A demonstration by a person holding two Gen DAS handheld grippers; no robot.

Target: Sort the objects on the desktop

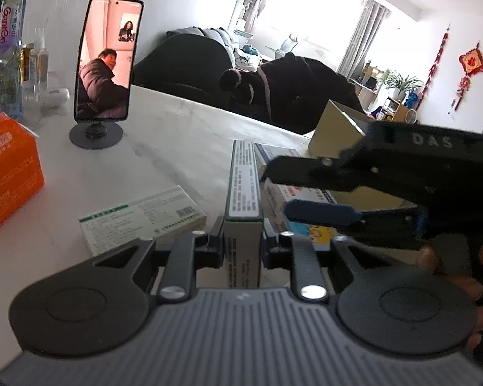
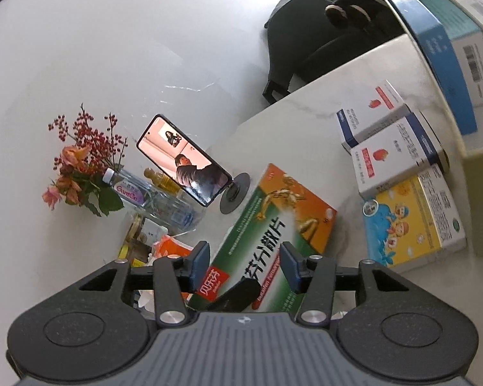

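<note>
Above the table (image 1: 183, 128), the left gripper (image 1: 242, 241) is pinching one green-and-orange medicine box (image 1: 244, 189) on its edge, while the right gripper (image 1: 293, 193) is hovering spread and empty just beside it. From left to right, one pale green box (image 1: 141, 217) is lying flat, two red-and-white boxes (image 2: 383, 119) and one yellow box (image 2: 412, 222) are sitting toward the right edge beside one open carton (image 2: 434, 48), its contents cut off.
</note>
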